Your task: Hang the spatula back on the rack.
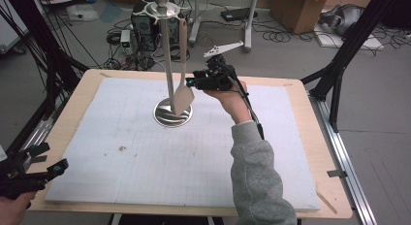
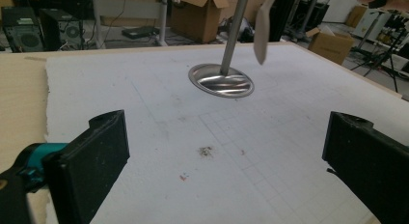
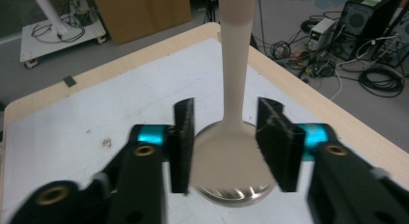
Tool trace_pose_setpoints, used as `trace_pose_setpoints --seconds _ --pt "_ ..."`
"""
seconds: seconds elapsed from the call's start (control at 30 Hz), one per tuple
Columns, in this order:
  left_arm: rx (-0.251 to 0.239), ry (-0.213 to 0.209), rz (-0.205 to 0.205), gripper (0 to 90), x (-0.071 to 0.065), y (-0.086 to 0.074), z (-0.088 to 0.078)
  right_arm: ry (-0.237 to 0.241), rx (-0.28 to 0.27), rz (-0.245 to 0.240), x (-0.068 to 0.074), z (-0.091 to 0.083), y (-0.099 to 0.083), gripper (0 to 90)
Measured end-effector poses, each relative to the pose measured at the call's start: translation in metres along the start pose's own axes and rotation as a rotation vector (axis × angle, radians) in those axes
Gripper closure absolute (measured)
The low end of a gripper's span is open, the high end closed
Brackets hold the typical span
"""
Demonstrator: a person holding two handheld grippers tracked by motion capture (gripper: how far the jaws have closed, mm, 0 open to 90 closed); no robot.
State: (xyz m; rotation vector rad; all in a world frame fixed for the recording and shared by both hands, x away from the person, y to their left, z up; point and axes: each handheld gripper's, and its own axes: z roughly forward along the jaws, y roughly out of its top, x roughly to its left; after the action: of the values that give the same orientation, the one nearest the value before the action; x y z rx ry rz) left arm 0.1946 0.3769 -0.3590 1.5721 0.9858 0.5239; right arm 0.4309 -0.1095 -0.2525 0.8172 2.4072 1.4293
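Spatula point(image 1: 183, 91) hangs from stand point(image 1: 168, 65) mid-table, blade just above base. Right gripper point(image 3: 225, 142) straddles blade, jaws part-open, not clamped, likely lining up grasp. Left gripper point(image 1: 36, 169) idles at near-left corner, jaws wide.

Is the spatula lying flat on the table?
No, the spatula hangs upright from the top of the metal stand, its blade just above the stand's round base.

Even, diffuse overhead lighting casts soft shadows, the steel base point(image 2: 221, 80) shows glare streaks, and the right gripper point(image 3: 225, 143) (close to its lens) appears blurred.
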Motion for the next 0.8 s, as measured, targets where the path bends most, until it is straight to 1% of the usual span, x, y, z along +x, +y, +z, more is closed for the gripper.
trace_pose_setpoints --seconds 0.1,0.2,0.3,0.33,0.37,0.4,0.43,0.5,0.57,0.67,0.8 --pt "0.0 0.002 0.002 3.0 0.001 0.0 0.0 -0.013 -0.034 -0.006 0.002 -0.004 -0.001 42.0" --pt "-0.006 0.005 0.003 3.0 0.002 0.001 0.0 -0.008 -0.035 0.0 0.002 -0.009 -0.004 37.1" --pt "-0.008 0.002 0.004 3.1 0.001 0.002 0.001 -0.016 -0.048 0.016 0.002 -0.014 -0.008 26.8" --pt "-0.007 0.0 0.004 3.1 0.001 0.002 0.002 -0.019 -0.052 0.019 0.002 -0.016 -0.009 24.9" --pt "-0.007 -0.002 0.004 3.0 0.001 0.003 0.003 -0.016 -0.052 0.024 0.003 -0.017 -0.01 23.1" --pt "-0.007 -0.005 0.005 3.1 0.001 0.003 0.004 -0.012 -0.05 0.026 0.004 -0.019 -0.011 19.4" --pt "-0.004 -0.006 0.007 3.1 0.001 0.003 0.005 -0.003 -0.045 0.02 0.004 -0.021 -0.011 16.7" --pt "-0.002 -0.006 0.007 3.1 0.001 0.004 0.008 -0.002 -0.044 0.007 0.007 -0.025 -0.012 16.7" --pt "-0.001 0.002 0.014 3.0 0.001 0.004 0.01 -0.009 -0.053 -0.017 0.01 -0.029 -0.014 16.7" --pt "0.005 -0.006 0.014 3.1 0.002 0.004 0.014 -0.015 -0.056 -0.042 0.011 -0.034 -0.017 16.7" --pt "0.0 -0.014 0.018 3.0 0.001 0.006 0.018 -0.017 -0.063 -0.04 0.011 -0.041 -0.024 16.7"
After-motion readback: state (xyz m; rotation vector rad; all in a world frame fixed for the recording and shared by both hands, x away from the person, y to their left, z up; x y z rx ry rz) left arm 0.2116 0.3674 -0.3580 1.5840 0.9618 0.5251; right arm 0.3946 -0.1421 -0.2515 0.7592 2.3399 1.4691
